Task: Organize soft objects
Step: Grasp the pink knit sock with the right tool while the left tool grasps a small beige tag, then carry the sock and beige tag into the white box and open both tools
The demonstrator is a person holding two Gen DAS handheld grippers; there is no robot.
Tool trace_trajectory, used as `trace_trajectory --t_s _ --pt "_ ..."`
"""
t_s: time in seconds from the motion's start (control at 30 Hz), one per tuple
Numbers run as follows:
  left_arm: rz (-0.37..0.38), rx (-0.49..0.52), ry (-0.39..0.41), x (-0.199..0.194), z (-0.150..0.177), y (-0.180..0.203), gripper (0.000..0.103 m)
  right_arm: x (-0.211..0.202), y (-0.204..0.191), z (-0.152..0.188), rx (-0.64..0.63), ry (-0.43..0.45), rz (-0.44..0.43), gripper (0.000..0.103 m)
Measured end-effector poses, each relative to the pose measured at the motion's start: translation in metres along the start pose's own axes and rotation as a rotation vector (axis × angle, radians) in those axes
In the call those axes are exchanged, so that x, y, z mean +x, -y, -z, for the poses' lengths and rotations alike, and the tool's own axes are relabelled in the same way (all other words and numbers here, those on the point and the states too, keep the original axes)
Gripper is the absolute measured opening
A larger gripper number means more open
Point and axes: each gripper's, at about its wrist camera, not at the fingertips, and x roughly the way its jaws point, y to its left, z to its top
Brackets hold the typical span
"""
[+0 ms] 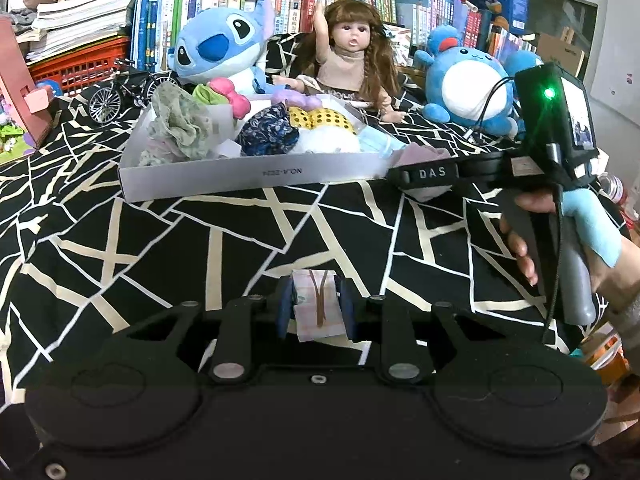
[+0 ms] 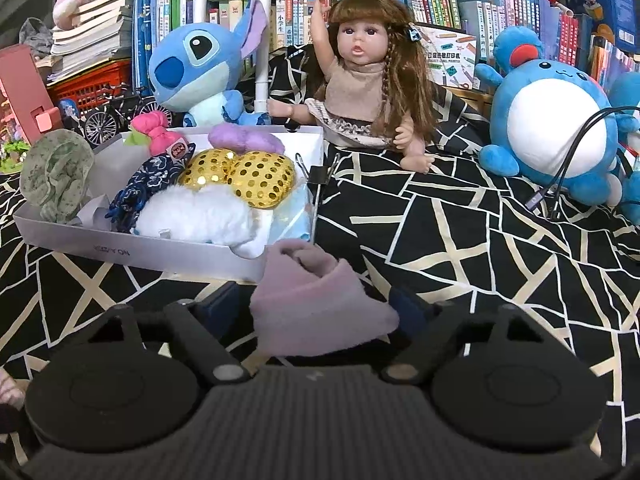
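Observation:
A shallow white box on the black patterned bedspread holds several soft items: a green floral cloth, a pink bow, a navy floral cloth, a gold sequinned piece, a white fluffy piece and a purple bow. At the box's near right corner, a mauve cloth sits between the fingers of my right gripper; the right pad meets its edge, the left stands just off it. My left gripper is shut on a small pinkish folded bundle with a rubber band round it.
Behind the box sit a blue Stitch plush, a long-haired doll and a round blue plush. A model bicycle stands at the left, a binder clip beside the box. Bookshelves fill the back. A hand holds the right gripper's handle.

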Motion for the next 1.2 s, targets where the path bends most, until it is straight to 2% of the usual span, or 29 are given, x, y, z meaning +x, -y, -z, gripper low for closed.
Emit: trace_trajectory --t_s 0.03,0.23,0.43,0.7,1.2 --pt "-0.003 0.000 0.001 0.000 -0.001 -0.001 0.024 0.000 0.001 0.000 0.003 0.000 0.005 0.076" --pt "-0.019 -0.012 0.011 0.001 -0.007 -0.005 0.024 -0.004 0.002 -0.001 0.013 0.008 0.008 0.063" --pt "-0.033 -0.019 0.018 0.003 -0.011 -0.011 0.024 -0.014 -0.002 -0.002 0.007 0.036 0.004 0.056" --pt "-0.062 -0.041 0.050 0.002 -0.026 -0.024 0.024 -0.030 -0.005 -0.009 0.018 0.078 -0.022 0.055" --pt "-0.128 -0.098 0.143 0.003 -0.081 -0.070 0.024 -0.051 -0.024 -0.036 0.014 0.153 -0.084 0.055"
